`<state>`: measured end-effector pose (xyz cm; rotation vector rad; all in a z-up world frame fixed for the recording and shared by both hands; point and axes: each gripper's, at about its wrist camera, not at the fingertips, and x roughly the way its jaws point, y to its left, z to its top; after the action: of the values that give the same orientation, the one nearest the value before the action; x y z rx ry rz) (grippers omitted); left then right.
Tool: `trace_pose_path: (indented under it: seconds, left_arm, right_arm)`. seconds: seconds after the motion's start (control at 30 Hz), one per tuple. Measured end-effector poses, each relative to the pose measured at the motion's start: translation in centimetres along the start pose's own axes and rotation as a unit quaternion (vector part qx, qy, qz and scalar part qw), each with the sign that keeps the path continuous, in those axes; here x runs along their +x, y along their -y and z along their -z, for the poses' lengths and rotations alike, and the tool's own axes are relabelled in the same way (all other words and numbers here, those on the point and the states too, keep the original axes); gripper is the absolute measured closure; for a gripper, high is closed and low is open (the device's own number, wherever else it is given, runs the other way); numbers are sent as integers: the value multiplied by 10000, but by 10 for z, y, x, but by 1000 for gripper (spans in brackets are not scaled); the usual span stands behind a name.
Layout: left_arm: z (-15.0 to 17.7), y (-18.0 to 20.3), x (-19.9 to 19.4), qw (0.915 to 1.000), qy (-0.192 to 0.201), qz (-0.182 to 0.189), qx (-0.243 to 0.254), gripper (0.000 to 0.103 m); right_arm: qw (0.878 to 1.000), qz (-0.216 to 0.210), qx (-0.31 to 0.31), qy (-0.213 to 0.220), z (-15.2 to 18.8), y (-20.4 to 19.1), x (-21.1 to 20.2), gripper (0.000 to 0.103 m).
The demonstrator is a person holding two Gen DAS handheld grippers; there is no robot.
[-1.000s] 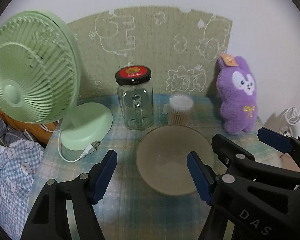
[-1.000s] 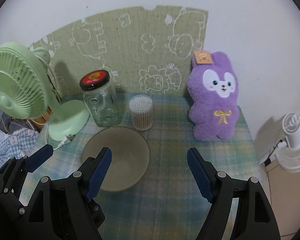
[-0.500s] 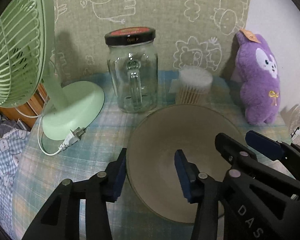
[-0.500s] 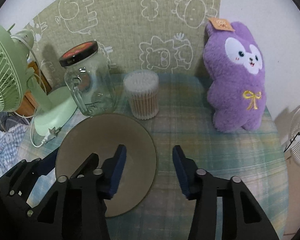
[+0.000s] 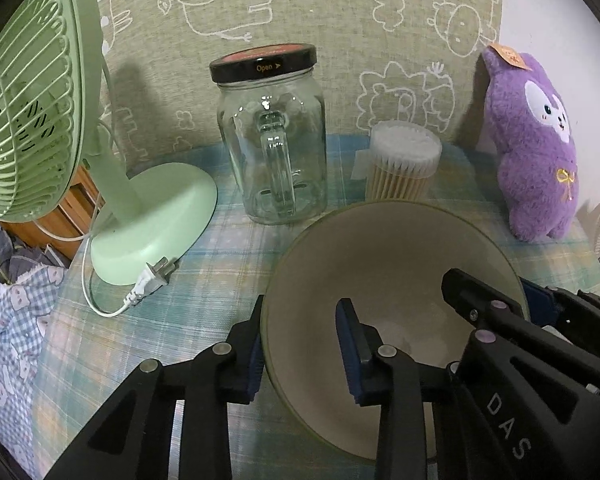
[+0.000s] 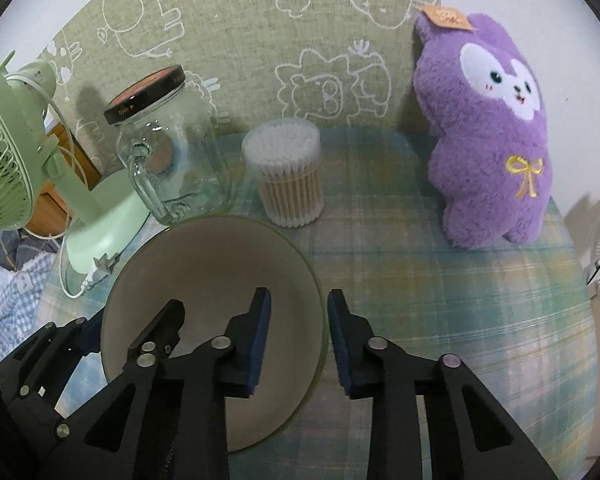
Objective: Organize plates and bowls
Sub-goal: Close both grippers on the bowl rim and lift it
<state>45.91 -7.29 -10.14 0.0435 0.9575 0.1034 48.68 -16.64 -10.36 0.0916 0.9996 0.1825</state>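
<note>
Sat near the front of the checked tablecloth (image 6: 440, 280), just before the glass jar (image 5: 274, 140) — the bowl (image 5: 380, 248). Straddled at opposite rims by left gripper (image 5: 300, 344) and right gripper (image 6: 298, 338), jaws closing, pads not yet visibly pressing — likely for a level two-handed lift.

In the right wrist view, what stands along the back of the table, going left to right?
Fan → glass jar → cotton swabs → purple plush.
</note>
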Motion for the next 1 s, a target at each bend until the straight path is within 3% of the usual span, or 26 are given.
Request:
trace_pose_path:
  seconds: [0.23, 0.67, 1.0]
  left_arm:
    - [-1, -6, 0, 9999, -106, 74, -65, 80]
    - [8, -5, -15, 9996, -265, 125, 9, 81]
    - [21, -8, -47, 9994, -309, 134, 19, 81]
  right_arm:
    - [9999, 113, 70, 17, 2, 2, -1, 86]
    - [9996, 192, 140, -128, 13, 3, -18, 86]
    - [9993, 303, 192, -139, 29, -4, -54, 86]
